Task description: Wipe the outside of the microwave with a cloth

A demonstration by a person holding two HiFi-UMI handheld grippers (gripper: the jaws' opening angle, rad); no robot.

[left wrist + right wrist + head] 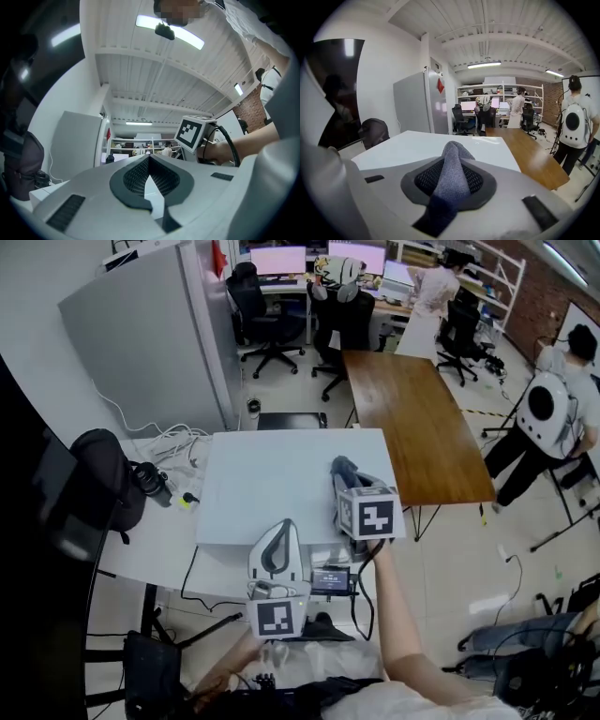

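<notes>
The microwave (272,486) shows as a white box with a flat top in the middle of the head view. My right gripper (339,476) is over its right part, shut on a grey-blue cloth (345,468). In the right gripper view the cloth (451,174) is pinched between the jaws and bulges past the tips, with the white microwave top (417,146) just beyond it. My left gripper (280,527) hovers at the microwave's near edge. Its jaws meet at the tips with nothing between them in the left gripper view (149,159), where the right gripper's marker cube (194,132) is also seen.
A long wooden table (412,418) runs off to the right behind the microwave. A tall grey cabinet (159,334) stands at the back left. A black bag (103,474) and cables (169,442) lie left of the microwave. A person with a white backpack (548,409) stands far right.
</notes>
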